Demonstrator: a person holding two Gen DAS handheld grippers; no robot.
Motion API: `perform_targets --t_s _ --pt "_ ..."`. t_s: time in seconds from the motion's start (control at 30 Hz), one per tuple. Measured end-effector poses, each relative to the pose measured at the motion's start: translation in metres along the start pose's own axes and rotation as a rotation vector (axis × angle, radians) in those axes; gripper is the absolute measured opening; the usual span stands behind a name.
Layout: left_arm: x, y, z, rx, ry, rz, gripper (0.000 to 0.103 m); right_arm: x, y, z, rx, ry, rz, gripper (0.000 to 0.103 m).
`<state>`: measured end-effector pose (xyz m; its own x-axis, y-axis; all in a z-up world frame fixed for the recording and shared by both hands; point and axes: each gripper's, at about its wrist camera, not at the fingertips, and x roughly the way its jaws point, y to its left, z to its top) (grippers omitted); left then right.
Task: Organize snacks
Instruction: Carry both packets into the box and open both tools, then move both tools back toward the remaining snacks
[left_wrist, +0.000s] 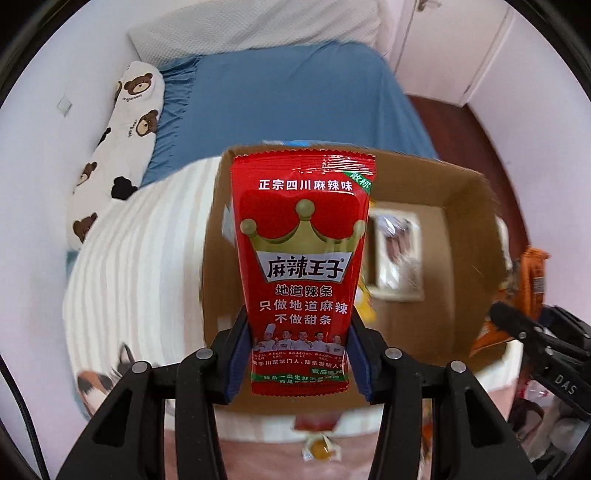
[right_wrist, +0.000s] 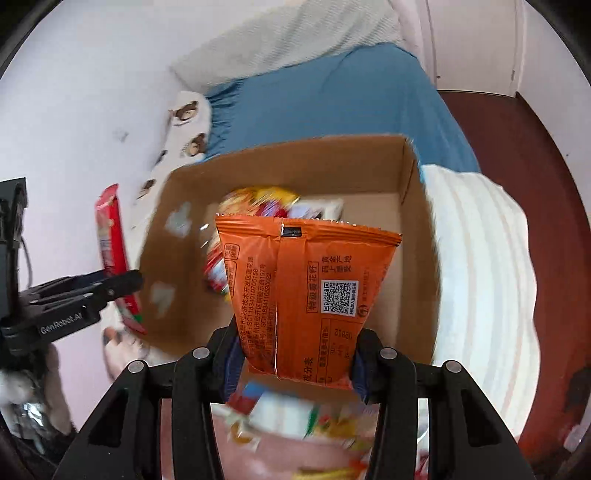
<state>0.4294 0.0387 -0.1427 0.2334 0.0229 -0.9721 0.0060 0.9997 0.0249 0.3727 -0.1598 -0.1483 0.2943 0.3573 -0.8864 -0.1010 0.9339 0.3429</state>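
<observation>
The left gripper (left_wrist: 299, 363) clamps a red snack packet (left_wrist: 301, 258) by its lower end, long axis upright. The right gripper (right_wrist: 295, 363) likewise grips an orange packet (right_wrist: 306, 295). Both packets hang above the open cardboard box (right_wrist: 410, 177), which sits just beyond and below on the bed (right_wrist: 369, 96). The right packet appears more squarely over the opening. Snacks (right_wrist: 258, 199) crowd the box's far left; its right floor is bare. More snacks (right_wrist: 288, 417) lie loose on the near side.

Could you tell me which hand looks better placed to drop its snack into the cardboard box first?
Probably the right: its orange packet hangs over the cardboard box opening, while the left gripper's red packet sits nearer the box's left wall.
</observation>
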Motion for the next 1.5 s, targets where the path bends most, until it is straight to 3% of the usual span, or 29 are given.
perform_targets --t_s 0.23,0.3,0.37,0.5,0.53,0.6,0.63,1.0,1.5 --pt "0.055 0.006 0.055 -0.003 0.104 0.086 0.047 0.058 -0.026 0.059 0.015 0.073 -0.09 0.051" --pt "0.076 0.011 0.064 0.004 0.145 0.089 0.053 0.078 -0.032 0.07 0.03 0.103 -0.111 0.06" --pt "0.085 0.016 0.068 -0.019 0.156 0.096 0.054 0.093 -0.036 0.077 0.021 0.122 -0.154 0.084" --pt "0.09 0.023 0.07 -0.062 0.133 0.051 0.059 0.106 -0.04 0.079 0.031 0.13 -0.14 0.089" --pt "0.089 0.023 0.069 -0.062 0.119 0.047 0.06 0.107 -0.04 0.079 0.03 0.128 -0.134 0.096" --pt "0.093 0.024 0.067 -0.054 0.109 0.04 0.087 0.107 -0.041 0.077 0.027 0.129 -0.144 0.098" --pt "0.093 0.023 0.066 -0.052 0.104 0.031 0.09 0.107 -0.04 0.077 0.023 0.128 -0.144 0.098" --pt "0.05 0.009 0.028 -0.068 -0.043 -0.058 0.096 0.075 -0.021 0.051 -0.006 0.058 -0.184 0.099" --pt "-0.042 -0.01 -0.073 -0.011 -0.248 -0.049 0.096 -0.023 0.014 -0.032 -0.003 -0.134 -0.174 0.099"
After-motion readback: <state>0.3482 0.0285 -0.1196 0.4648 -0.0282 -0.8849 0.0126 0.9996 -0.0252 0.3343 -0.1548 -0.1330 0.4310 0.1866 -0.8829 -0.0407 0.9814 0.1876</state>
